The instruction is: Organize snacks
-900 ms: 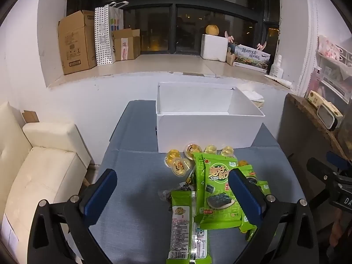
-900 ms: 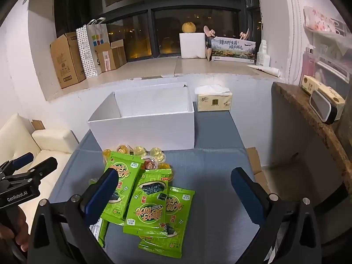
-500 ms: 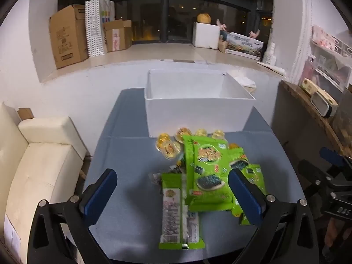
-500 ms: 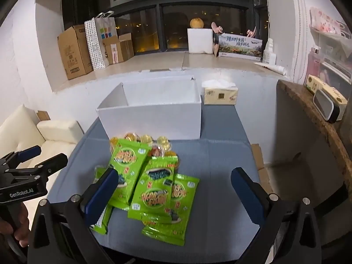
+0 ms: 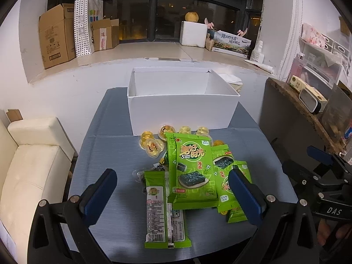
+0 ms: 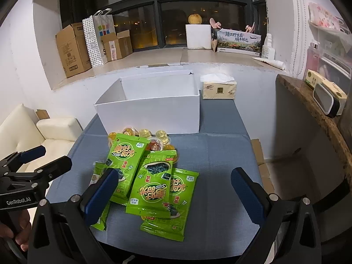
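1. The white cardboard box (image 5: 182, 110) stands open at the far end of the grey-clothed bench (image 5: 105, 145); it serves as the landmark for all that follows.
2. Left of the box and off the bench, a cream sofa (image 5: 33, 165) sits against the wall.
3. The left tongs (image 5: 173, 194) hover over the near part of the bench, well short of the box, spread wide with nothing between the blue pads.
4. Under them, nearest the camera, lies a long green packet (image 5: 164, 209) turned label-side up, its far end tucked by the pile.
5. Just in front of the box's near wall sits a cluster of yellow jelly cups (image 5: 151, 146), one close to the wall, the others a little nearer.
6. Overlapping the cups on their near side is a heap of green seaweed snack packets (image 6: 154, 187), several stacked askew, none inside the box.
7. The right tongs (image 6: 176, 194) hang over the heap's right edge, also released and gripping nothing.
8. Right of the box, at the bench's far corner, rests a tissue box (image 6: 219, 89), just beside the white box's right wall.
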Tool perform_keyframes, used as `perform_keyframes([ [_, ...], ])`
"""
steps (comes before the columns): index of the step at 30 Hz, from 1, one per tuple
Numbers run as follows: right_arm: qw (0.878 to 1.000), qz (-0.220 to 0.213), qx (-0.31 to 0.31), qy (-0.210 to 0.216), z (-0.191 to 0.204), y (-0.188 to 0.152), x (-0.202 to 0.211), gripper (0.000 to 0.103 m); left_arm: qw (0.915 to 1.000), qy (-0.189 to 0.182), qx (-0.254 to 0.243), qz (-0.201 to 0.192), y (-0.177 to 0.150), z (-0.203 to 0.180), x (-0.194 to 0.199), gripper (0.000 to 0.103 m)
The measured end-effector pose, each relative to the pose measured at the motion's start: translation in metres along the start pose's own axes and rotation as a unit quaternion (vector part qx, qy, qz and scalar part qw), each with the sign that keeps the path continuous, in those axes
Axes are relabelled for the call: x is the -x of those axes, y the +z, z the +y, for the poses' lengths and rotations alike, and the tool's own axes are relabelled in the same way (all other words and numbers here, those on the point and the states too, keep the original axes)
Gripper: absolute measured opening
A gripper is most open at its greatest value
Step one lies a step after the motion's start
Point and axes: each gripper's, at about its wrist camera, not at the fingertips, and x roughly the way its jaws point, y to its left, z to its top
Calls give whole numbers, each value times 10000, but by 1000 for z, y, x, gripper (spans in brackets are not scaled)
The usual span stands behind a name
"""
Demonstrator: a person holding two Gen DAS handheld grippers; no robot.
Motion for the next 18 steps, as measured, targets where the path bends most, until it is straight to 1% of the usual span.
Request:
perform_keyframes([
  [18, 10000, -4, 22, 49, 2, -2, 0, 103, 9999, -75, 83, 61, -2, 2, -2, 103],
])
